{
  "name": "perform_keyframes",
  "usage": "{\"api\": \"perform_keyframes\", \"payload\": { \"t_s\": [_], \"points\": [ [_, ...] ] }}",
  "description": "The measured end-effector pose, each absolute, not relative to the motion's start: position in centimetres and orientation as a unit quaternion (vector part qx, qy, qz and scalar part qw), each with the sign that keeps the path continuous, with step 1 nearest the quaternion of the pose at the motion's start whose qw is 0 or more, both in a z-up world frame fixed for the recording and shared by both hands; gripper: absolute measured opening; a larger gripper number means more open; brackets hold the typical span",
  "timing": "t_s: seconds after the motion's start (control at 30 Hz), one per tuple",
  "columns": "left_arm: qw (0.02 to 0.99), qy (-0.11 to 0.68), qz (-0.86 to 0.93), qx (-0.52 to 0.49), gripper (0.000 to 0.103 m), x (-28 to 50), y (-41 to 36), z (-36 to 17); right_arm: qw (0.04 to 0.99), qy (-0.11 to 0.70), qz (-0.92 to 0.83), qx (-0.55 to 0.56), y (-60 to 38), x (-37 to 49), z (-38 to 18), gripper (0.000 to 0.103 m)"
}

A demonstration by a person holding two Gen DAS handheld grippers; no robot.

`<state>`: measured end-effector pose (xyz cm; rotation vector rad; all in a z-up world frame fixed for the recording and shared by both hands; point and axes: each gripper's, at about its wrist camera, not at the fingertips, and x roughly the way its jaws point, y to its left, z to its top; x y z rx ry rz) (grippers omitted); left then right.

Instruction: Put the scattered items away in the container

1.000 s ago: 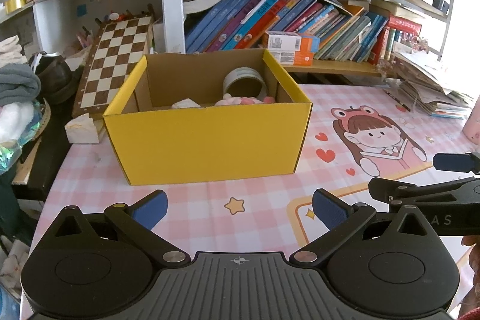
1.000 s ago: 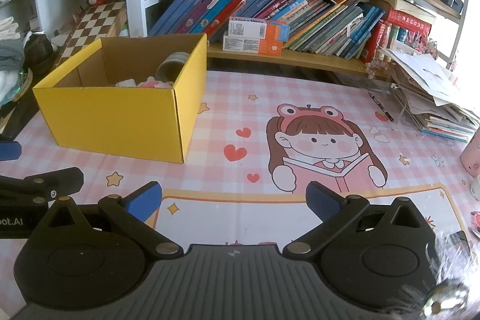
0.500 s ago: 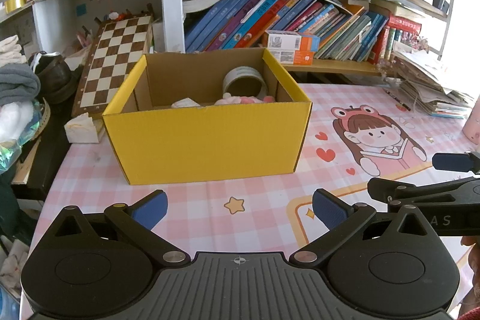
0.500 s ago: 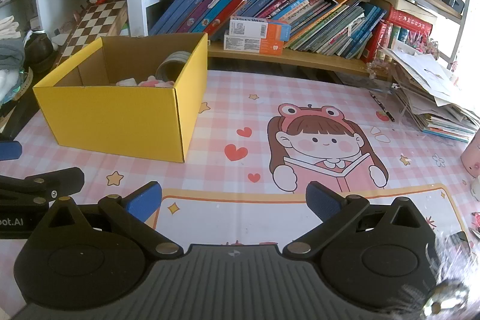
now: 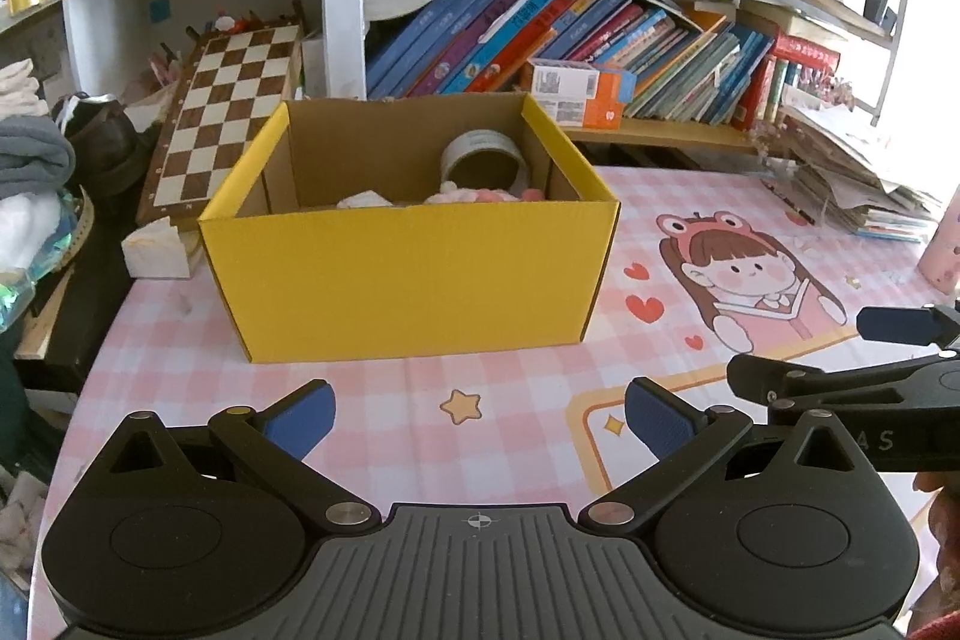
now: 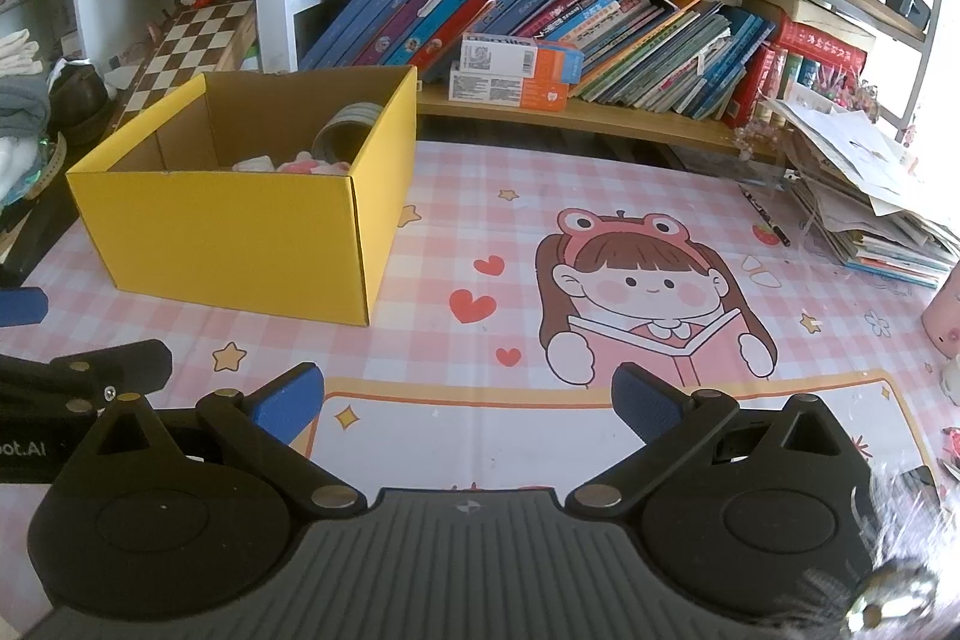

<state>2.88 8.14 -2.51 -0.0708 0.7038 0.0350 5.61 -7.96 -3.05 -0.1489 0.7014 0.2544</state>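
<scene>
A pink checked tabletop (image 6: 420,340) with a cartoon girl print (image 6: 648,292) sits before bookshelves (image 6: 600,22) packed with leaning books. One yellow cardboard box (image 5: 408,274) stands far left on it, open-topped, holding one tape roll (image 5: 483,157) and pale pink and white items. Two grippers hover near: the left hand-held gripper (image 5: 477,415) and the right hand-held gripper (image 6: 468,400), both spread wide, empty.
</scene>
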Motion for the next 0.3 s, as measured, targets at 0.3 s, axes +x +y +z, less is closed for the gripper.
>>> {"api": "perform_keyframes", "payload": {
  "t_s": [0.3],
  "points": [
    [0.939, 0.342, 0.018, -0.029, 0.103, 2.91, 8.05, -2.44, 0.928, 0.344, 0.126, -0.075, -7.75, 5.67, -3.11, 0.103]
  ]
}}
